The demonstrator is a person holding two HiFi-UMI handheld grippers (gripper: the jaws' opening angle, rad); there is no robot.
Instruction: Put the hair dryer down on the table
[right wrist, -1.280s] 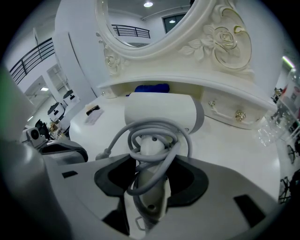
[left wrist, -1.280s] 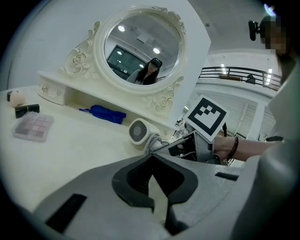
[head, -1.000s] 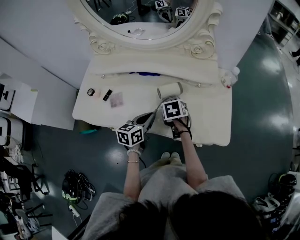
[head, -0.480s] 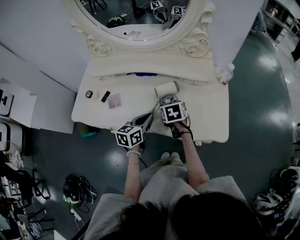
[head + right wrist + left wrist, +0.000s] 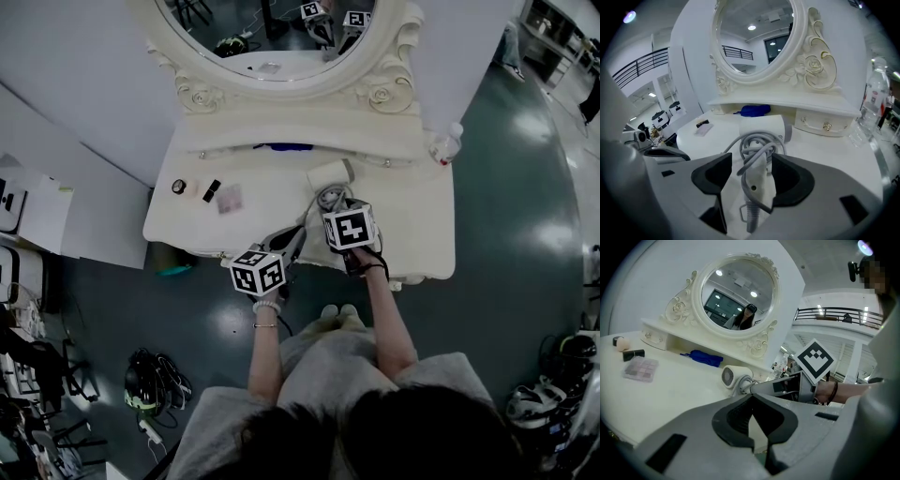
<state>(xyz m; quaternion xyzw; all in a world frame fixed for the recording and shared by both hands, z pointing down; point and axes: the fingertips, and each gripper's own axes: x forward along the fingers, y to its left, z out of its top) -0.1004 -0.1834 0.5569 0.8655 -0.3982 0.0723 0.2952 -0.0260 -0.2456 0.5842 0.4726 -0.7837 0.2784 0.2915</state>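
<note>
The hair dryer (image 5: 330,174) lies on the white surface (image 5: 412,239) just in front of the oval mirror (image 5: 272,33), a little right of the mirror's middle in the head view. Its barrel rests on its side below the mirror's shelf. Its handle points away from the mirror, with the grey cord (image 5: 757,145) looped round it.

The right claw (image 5: 752,161) sits on the side of the dryer away from the mirror and is angled downward. Its jaws stand wide apart and have just been opening. The handle and cord stand between them: there is a clear gap to the left pad, the right pad is just beside the handle, and neither is clamped on it.

The left claw (image 5: 751,398) is farther from the mirror, near the surface's front edge and to the left of the right claw. Its jaws are closed tip to tip with nothing in them.

A blue item (image 5: 281,147) lies right under the mirror's shelf. Out to the left of the mirror's foot lie a pale palette (image 5: 232,199) and a small black stick (image 5: 214,190). A clear bottle (image 5: 448,145) stands at the surface's corner to the right of the mirror
</note>
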